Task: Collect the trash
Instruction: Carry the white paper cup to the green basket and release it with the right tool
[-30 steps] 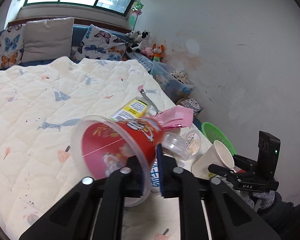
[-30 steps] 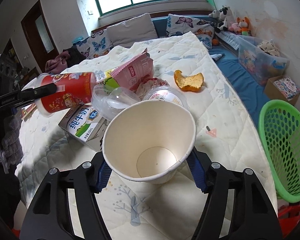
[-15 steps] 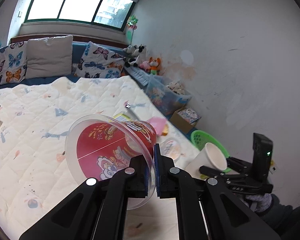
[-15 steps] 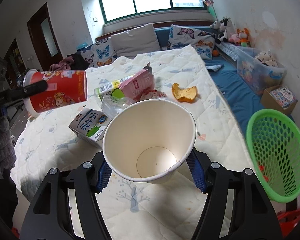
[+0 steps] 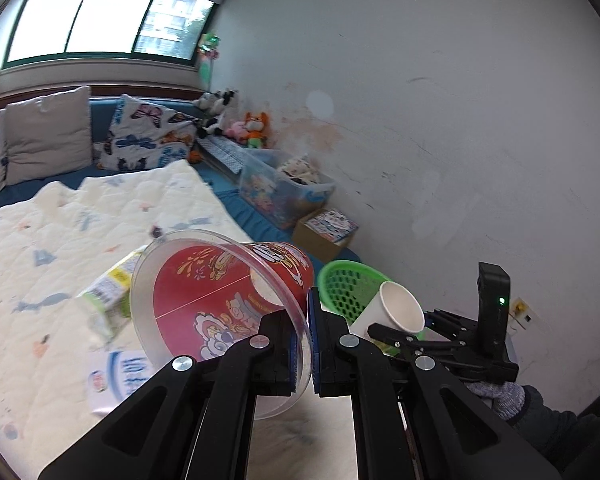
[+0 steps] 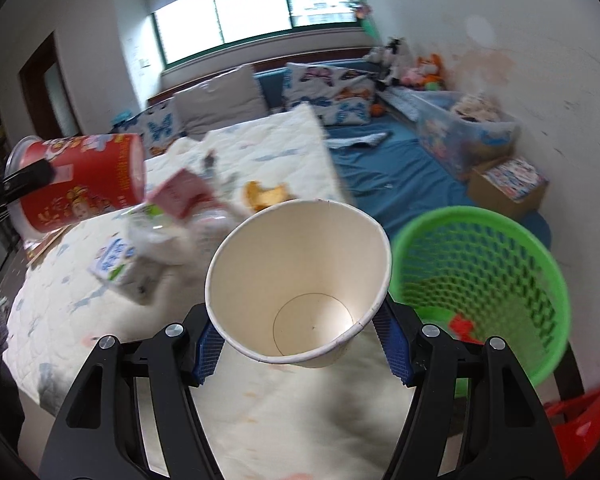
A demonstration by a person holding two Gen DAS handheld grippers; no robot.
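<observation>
- Currently the left gripper (image 5: 303, 344) pinches the red cup (image 5: 228, 304) by its thin rim, jaws nearly closed.
- Right gripper (image 6: 300, 340) jaws, spread wide, clasp the light, crushable paper cup (image 6: 300, 280); green basket (image 6: 480, 280) at three o'clock.

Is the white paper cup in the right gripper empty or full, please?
Empty: the white paper cup shows its bare inside bottom, held in the right gripper.

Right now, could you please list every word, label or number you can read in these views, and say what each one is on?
None reads clearly.
Red cup in the left gripper: printed characters, too blurred.
Milk carton on the quilt: blue lettering, motion-blurred.
Yellow-green carton: barcode label, unreadable.
White paper cup in the right gripper: no print visible.
</observation>
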